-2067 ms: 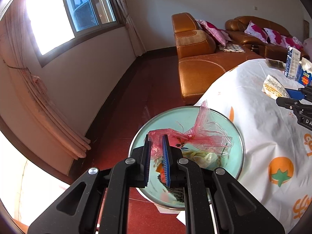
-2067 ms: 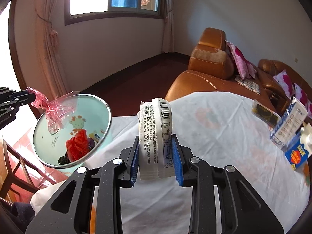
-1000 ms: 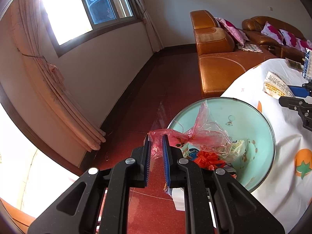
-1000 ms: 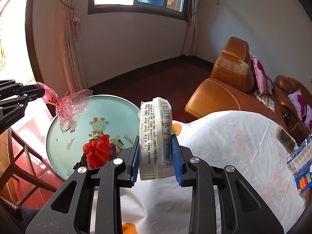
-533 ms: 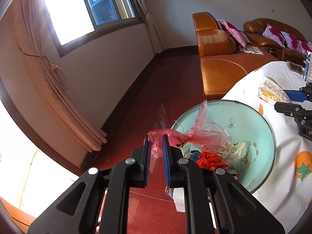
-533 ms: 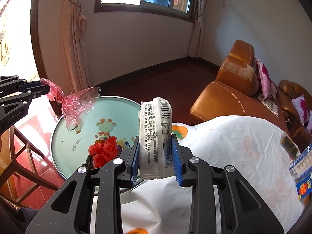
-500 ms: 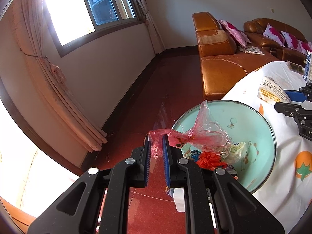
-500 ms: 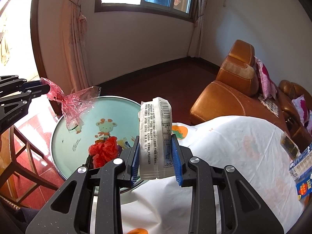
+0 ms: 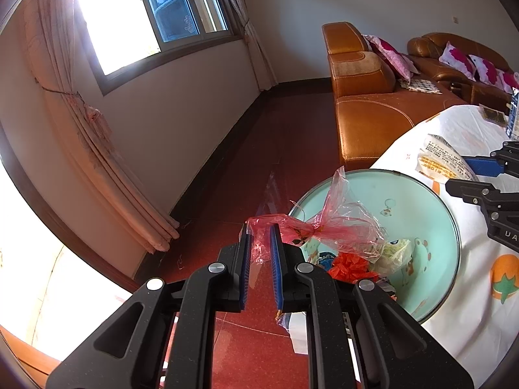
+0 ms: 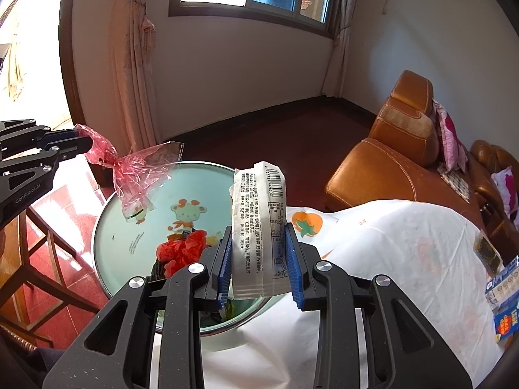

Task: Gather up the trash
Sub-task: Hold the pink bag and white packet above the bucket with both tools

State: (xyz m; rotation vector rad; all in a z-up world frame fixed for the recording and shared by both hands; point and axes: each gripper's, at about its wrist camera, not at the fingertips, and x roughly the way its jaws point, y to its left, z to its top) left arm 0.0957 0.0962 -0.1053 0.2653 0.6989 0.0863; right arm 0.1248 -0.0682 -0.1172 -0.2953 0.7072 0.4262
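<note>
**Both tools loaded over the basin**

The left tool point(image 9: 259, 246) pinches a red bag point(image 9: 327, 223) above the basin point(image 9: 421, 207). The right tool point(image 10: 259, 259) clamps a white wrapper point(image 10: 259, 227) upright over the basin's rim, beside the desk point(image 10: 389, 259).

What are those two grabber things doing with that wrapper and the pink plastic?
A person is tidying up trash. The left gripper pinches a crumpled pink plastic bag, and the right gripper holds a white snack wrapper. Both hang above a mint-green basin that already has some trash in it. Nothing has been dropped yet.
</note>
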